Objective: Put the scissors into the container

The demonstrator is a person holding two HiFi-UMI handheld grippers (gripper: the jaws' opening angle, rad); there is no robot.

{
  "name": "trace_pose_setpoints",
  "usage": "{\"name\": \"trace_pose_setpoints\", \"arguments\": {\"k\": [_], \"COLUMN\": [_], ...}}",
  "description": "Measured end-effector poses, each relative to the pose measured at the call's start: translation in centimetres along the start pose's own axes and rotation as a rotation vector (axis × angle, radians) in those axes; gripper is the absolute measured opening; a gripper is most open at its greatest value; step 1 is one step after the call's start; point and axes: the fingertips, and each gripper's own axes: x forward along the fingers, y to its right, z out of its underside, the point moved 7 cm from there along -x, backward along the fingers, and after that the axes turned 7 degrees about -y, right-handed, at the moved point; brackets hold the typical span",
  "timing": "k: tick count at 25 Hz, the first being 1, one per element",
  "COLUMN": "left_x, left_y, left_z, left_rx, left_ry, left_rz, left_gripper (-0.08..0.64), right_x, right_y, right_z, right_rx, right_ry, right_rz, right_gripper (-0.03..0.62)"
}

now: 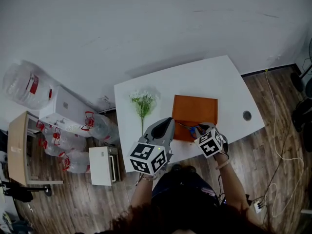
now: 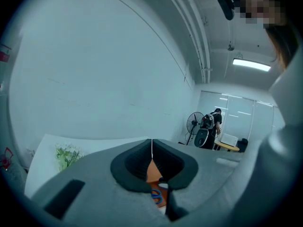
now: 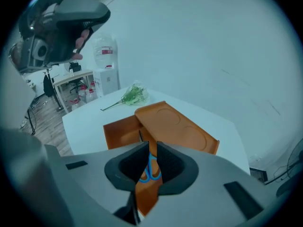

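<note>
An orange container (image 1: 195, 110) sits on the white table (image 1: 161, 87) close to the near edge. The scissors (image 1: 189, 128) have blue handles and their blades point left over the container's front edge. My right gripper (image 1: 199, 129) is at those handles. In the right gripper view the blue loops (image 3: 150, 170) fill the narrow gap of that gripper (image 3: 149, 148), and its pads look pressed on them, above the orange container (image 3: 175, 124). My left gripper (image 1: 168, 122) hovers just left of the container. Its tips (image 2: 152, 150) meet with nothing held.
An artificial flower sprig (image 1: 143, 101) lies on the table left of the container. A round cable hole (image 1: 247, 115) is near the table's right edge. Water bottles (image 1: 24, 82) and white boxes (image 1: 102, 165) stand on the floor at the left.
</note>
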Motion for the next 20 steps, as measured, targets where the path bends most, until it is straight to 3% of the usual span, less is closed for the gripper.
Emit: {"name": "trace_pose_setpoints", "arguments": {"k": [20], "left_x": [2.6], "left_y": [2.1], "left_z": [-1.2], "left_rx": [0.055], "left_ry": [-0.005], "left_rz": [0.051], "left_gripper": [0.018], "right_x": [-7.7], "right_y": [2.6], "right_z": [-2.7], "right_rx": [0.243], "right_ry": [0.344], "right_rz": [0.07], "right_gripper": [0.0]}}
